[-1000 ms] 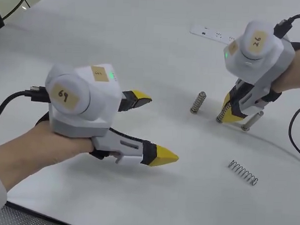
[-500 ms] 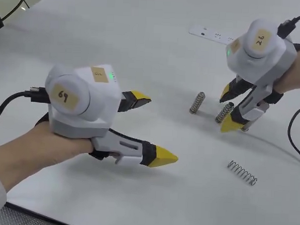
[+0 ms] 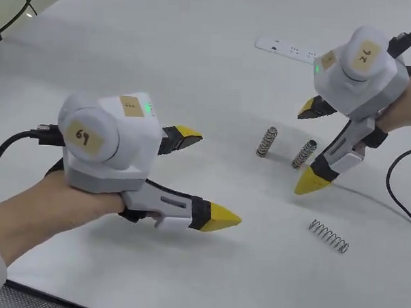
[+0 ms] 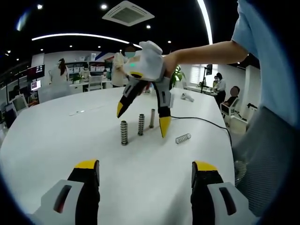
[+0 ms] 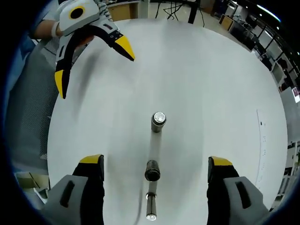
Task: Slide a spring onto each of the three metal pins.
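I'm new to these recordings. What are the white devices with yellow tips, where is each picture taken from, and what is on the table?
There is no robot here. A person holds one hand-held grasping tool in each hand. The rectangular picture comes from a headset camera looking down. Each round picture comes from a camera riding on one tool, looking along its jaws. The left tool and the right tool are both open and hold nothing. On the white table stand one sprung pin and a second sprung pin. The bare pin shows in the left gripper view. A loose spring lies nearby, and a power strip lies farther back.
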`<state>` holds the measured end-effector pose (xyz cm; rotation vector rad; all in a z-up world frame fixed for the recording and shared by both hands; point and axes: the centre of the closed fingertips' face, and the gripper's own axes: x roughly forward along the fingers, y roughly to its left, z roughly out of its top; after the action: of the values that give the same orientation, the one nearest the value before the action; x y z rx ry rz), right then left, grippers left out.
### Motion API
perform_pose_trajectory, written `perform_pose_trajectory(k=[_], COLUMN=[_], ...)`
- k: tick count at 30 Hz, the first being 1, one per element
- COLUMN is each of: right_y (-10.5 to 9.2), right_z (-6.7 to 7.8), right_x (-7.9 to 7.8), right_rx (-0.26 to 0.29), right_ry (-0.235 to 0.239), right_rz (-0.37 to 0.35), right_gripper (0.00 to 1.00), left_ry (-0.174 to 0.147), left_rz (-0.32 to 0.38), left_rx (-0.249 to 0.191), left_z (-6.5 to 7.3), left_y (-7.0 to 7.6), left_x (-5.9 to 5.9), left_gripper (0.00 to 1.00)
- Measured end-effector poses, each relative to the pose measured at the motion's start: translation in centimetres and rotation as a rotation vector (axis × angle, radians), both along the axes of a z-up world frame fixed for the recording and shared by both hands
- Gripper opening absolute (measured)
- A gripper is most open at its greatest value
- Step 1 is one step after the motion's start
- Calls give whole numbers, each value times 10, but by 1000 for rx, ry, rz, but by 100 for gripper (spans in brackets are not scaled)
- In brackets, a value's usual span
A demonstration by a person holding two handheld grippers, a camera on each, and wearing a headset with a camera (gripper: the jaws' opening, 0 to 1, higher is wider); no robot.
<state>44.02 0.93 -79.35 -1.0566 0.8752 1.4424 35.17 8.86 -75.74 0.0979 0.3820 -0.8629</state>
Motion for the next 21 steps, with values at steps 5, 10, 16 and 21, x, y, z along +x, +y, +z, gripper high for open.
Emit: perform_pose_trajectory(k=[5, 10, 16, 21], right_y=[2, 2, 2, -4], right_z=[3, 8, 16, 25], right_x=[0, -1, 2, 3], right_rx=[58, 104, 173, 237], right_ry=[-7, 4, 8, 8], right_rz=[-26, -54, -115, -166], right_gripper=[100, 100, 100, 100], left_ry=[-2, 0, -6, -12], left_rz=[2, 14, 24, 20], left_rx=[-4, -16, -20, -14], left_z=[1, 3, 8, 12], left_y=[0, 2, 6, 5], left_x=[0, 1, 4, 7], left_gripper=[78, 78, 78, 79])
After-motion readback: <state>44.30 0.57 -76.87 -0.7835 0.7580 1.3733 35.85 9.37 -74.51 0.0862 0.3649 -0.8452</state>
